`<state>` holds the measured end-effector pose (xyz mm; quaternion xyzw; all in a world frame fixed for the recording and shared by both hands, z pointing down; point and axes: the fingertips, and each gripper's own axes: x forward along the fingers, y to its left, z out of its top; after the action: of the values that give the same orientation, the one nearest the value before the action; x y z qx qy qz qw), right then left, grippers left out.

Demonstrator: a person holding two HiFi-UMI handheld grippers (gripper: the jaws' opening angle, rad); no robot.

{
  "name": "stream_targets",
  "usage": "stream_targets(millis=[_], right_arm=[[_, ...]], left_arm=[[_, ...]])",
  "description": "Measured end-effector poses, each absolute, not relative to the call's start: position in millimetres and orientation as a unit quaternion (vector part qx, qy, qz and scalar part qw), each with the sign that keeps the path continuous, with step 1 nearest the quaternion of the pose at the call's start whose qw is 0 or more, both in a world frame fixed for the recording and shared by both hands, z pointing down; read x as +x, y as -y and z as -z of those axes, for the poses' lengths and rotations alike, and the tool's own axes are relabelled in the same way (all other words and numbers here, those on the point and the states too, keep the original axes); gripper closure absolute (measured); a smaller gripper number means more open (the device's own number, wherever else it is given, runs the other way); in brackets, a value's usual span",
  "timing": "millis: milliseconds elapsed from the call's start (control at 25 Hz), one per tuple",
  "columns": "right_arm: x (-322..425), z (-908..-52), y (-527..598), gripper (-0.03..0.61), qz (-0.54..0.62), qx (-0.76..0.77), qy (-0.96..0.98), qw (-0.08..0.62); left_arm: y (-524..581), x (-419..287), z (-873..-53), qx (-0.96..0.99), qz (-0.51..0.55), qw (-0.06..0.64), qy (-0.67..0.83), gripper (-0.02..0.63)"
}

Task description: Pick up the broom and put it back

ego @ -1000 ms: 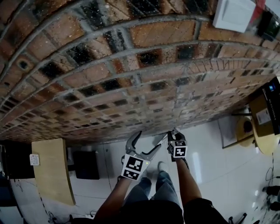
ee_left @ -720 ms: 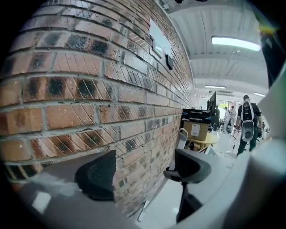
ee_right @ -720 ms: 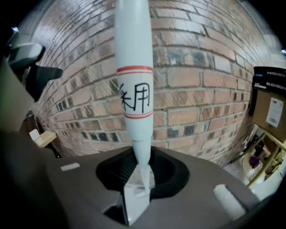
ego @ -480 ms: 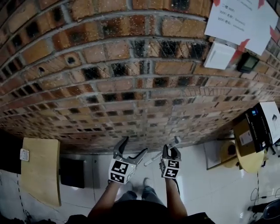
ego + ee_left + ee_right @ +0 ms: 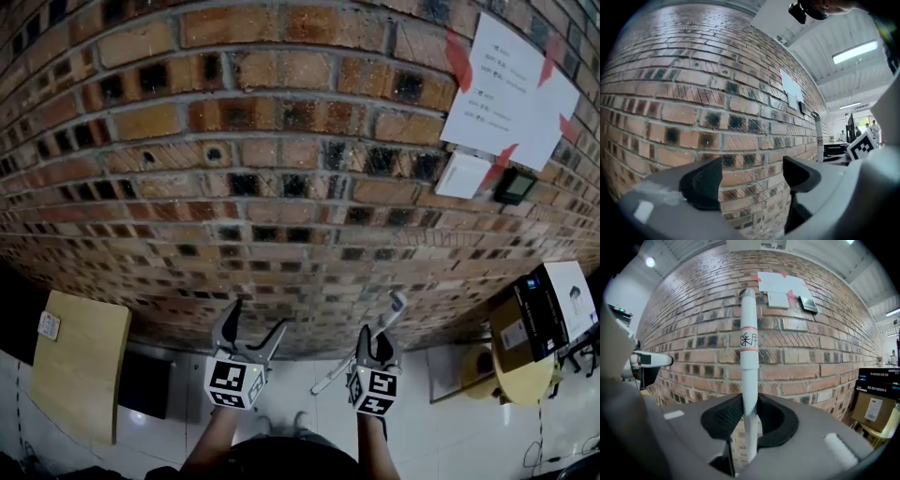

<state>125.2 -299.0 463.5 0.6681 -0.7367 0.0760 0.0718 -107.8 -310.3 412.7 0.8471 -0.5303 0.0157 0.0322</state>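
The broom's white handle (image 5: 749, 343) stands upright between the pads of my right gripper (image 5: 749, 416), which is shut on it; a red-banded label rings the handle's upper part. In the head view the handle (image 5: 390, 311) slants up past the right gripper (image 5: 373, 343) towards the brick wall (image 5: 281, 169). The broom's head is hidden. My left gripper (image 5: 255, 323) is held level beside it, open and with nothing between its fingers (image 5: 704, 180). The left gripper view shows the handle (image 5: 818, 138) off to the right.
Taped paper sheets (image 5: 511, 89), a white box (image 5: 464, 175) and a small black device (image 5: 514, 186) hang on the wall at upper right. A cardboard box (image 5: 548, 314) sits on a round table at the right. A wooden tabletop (image 5: 80, 375) lies at lower left.
Both grippers have risen in front of the brick wall, the right one carrying the broom handle up. The head view has tilted upward, bringing the taped papers into sight.
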Motion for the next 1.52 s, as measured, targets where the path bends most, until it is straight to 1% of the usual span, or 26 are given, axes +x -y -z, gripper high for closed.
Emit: stream_targets(millis=[200,520,760,840,920,1240,1520], right_arm=[[108.9,-416.0,300.9,0.486,-0.056,0.66,0.748,0.036],[67.7,-382.8,300.9,0.486,-0.048,0.632,0.774,0.0],[37.9,-370.3,302.4,0.488,-0.037,0.613,0.789,-0.009],[32.1,-361.6,300.3,0.486,-0.028,0.609,0.793,-0.015],[29.1,-353.8,298.0,0.488,-0.021,0.606,0.795,-0.021],[29.4,-344.6,292.3,0.488,-0.012,0.605,0.796,-0.024],[37.6,-356.4,291.6,0.488,-0.012,0.616,0.787,-0.015]], left_arm=[[302.9,-135.5,-378.1,0.819,-0.005,-0.003,0.573,0.204],[290.8,-160.8,-354.9,0.8,0.01,-0.016,0.6,0.204],[285.1,-178.4,-348.4,0.786,0.015,-0.019,0.617,0.206],[283.2,-182.9,-345.5,0.781,0.018,-0.021,0.624,0.234],[281.9,-185.1,-342.9,0.778,0.02,-0.025,0.628,0.233],[283.0,-181.2,-338.4,0.781,0.021,-0.03,0.623,0.233],[289.5,-169.5,-346.6,0.79,0.013,-0.022,0.612,0.233]])
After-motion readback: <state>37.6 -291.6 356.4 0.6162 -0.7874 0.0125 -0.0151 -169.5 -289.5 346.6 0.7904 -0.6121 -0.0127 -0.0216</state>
